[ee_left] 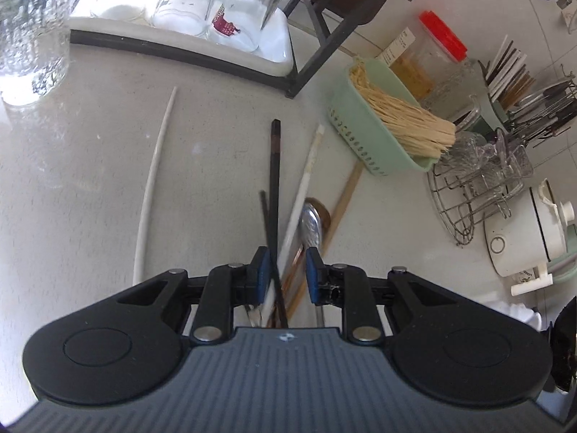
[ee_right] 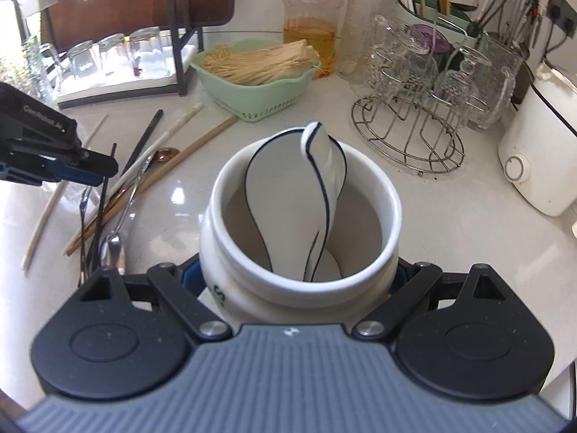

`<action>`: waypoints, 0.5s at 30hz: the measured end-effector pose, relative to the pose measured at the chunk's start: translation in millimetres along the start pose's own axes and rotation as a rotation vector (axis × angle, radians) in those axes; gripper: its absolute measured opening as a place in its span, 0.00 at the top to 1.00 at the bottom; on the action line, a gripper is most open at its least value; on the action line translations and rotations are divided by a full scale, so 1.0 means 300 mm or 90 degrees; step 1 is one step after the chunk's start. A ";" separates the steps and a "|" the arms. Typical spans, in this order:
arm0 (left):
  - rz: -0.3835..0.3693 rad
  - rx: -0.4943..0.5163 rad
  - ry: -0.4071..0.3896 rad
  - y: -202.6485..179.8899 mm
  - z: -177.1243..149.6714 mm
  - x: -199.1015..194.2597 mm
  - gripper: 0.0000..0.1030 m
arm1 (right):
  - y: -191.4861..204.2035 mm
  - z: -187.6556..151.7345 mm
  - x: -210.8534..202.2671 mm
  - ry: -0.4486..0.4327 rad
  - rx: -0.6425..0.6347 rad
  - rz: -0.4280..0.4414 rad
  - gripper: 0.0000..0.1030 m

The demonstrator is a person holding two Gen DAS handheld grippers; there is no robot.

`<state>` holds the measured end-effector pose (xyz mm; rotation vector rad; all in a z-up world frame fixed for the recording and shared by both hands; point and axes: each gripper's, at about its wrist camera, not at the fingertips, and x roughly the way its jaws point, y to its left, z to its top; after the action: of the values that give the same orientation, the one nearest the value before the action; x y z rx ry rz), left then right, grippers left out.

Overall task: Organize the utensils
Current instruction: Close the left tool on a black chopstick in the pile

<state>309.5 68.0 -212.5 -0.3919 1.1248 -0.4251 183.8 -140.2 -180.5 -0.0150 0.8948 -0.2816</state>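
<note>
Chopsticks (ee_left: pixel 274 180), thin and dark, pass between the left gripper (ee_left: pixel 286 270)'s parted blue pads; right gripper (ee_right: pixel 299 278) clasps a glossy round white ceramic jar (ee_right: pixel 389 216).

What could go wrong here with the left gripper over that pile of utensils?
The left gripper straddles several crossed pieces, dark chopsticks and a metal spoon, so closing may grab more than one or scatter the pile. The two ceramic spoons already crowd the white jar held in the right gripper.
</note>
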 end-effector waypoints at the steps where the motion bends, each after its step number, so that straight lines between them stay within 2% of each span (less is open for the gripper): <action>1: 0.007 0.002 -0.002 0.000 0.007 0.004 0.76 | 0.001 0.000 0.001 0.002 0.005 -0.004 0.09; 4: 0.021 0.004 -0.007 0.003 0.027 0.014 0.76 | 0.005 -0.001 0.000 0.002 0.017 -0.016 0.09; 12: 0.018 0.031 0.022 -0.018 0.065 0.082 0.76 | 0.011 0.001 0.001 0.005 0.026 -0.029 0.09; 14: 0.026 0.040 0.021 -0.029 0.071 0.090 0.79 | 0.012 0.001 0.001 0.006 0.026 -0.030 0.09; 15: 0.031 0.046 0.022 -0.034 0.074 0.095 0.84 | 0.013 0.003 0.002 0.006 0.027 -0.030 0.09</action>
<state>339.0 46.6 -221.0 -0.2944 1.1479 -0.4292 185.6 -136.7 -180.9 0.0041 0.8991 -0.3442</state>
